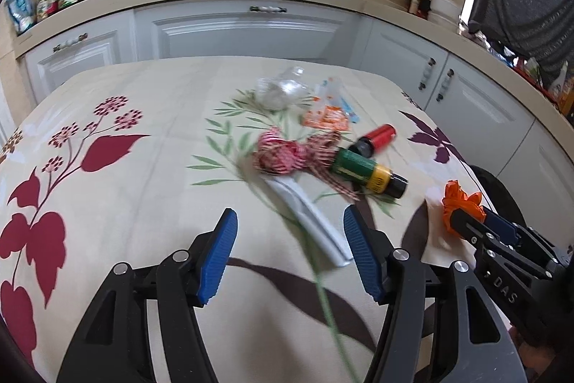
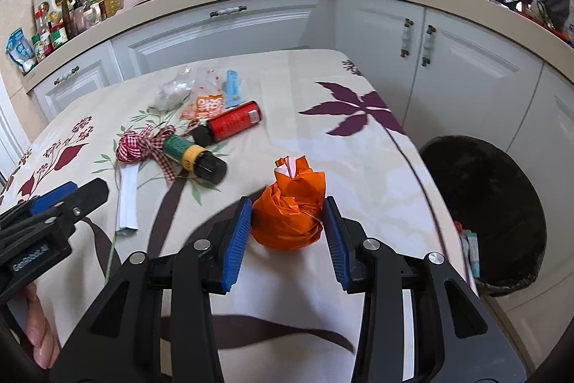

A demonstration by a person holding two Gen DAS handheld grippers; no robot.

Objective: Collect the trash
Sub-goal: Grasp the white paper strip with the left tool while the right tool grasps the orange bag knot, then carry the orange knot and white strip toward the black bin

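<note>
Two cans (image 2: 201,153) lie on the counter (image 2: 358,167). One orange wad (image 2: 290,214) sits clenched between the right gripper (image 2: 288,228) fingers, near the counter's right edge. The left gripper (image 1: 290,257) fingers are released, empty.

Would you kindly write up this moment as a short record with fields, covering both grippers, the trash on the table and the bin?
right gripper: shut on orange wad
left gripper: open, empty, above white strip
table: floral cloth
loose trash: ribbon, green-yellow bottle, red can, orange packet, blue wrapper, clear plastic
bin: black liner, on the floor right of the table, some trash at its near rim
</note>
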